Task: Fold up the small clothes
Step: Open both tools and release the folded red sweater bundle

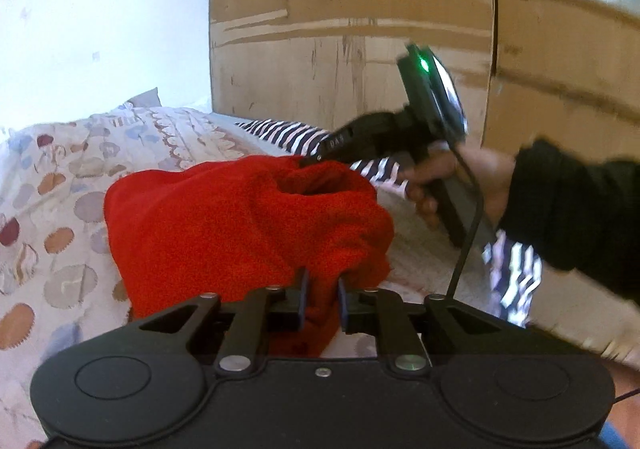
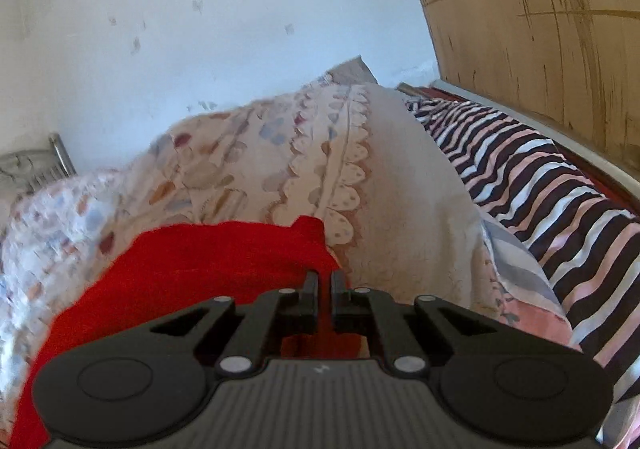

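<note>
One red garment point(image 1: 248, 225) of fleece-like cloth lies bunched on the bed point(image 1: 60, 209), on the patterned bedcover, with its near edge toward the cameras. The left gripper point(image 1: 322, 291) stands at the near edge of this garment; its two fingers point(image 1: 303, 289) are nearly closed, and a fold of red cloth sits pinched between them. The right gripper point(image 2: 324, 281) reaches the garment at its far right corner, as the left wrist view shows; its two fingers point(image 2: 311, 285) are drawn almost together, and in the right wrist view red cloth fills the narrow gap between them, so they grip the garment edge. One hand point(image 1: 452, 185) in a dark sleeve point(image 1: 568, 205) holds the right gripper's handle, and one black cable point(image 1: 464, 245) hangs from it. One striped cloth point(image 2: 520, 177), in dark, white and pink bands, lies along the right edge of the bed against one wooden panel point(image 2: 540, 29). One pale wall point(image 2: 180, 29) stands behind the bed's far edge. One metal bed frame piece point(image 2: 60, 157) shows at the far left corner.
</note>
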Available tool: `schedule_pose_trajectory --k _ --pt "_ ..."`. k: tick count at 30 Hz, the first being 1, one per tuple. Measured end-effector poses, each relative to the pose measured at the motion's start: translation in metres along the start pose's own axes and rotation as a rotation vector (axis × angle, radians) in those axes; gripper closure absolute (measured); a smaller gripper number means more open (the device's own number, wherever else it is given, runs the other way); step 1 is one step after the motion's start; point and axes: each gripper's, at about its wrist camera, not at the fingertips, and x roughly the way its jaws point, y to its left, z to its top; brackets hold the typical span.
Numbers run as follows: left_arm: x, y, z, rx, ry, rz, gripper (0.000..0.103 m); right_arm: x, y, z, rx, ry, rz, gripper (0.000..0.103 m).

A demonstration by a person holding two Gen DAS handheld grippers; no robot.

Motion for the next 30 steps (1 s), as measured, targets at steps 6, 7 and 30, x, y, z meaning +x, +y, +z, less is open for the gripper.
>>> schedule_pose_trajectory --k 6,7,30 --pt "-0.024 0.013 0.009 -0.117 -0.084 0.008 0.045 -0.038 0.009 0.003 -0.015 -0.064 0.057 0.048" --pt "-0.027 0.015 0.011 -0.138 -0.103 0.026 0.039 -0.041 0.012 0.003 -0.018 -0.053 0.066 0.044" --pt "-0.003 0.066 -0.016 -0.423 0.073 0.246 0.014 -0.075 -0.013 -0.065 0.076 0.015 0.019 0.06"
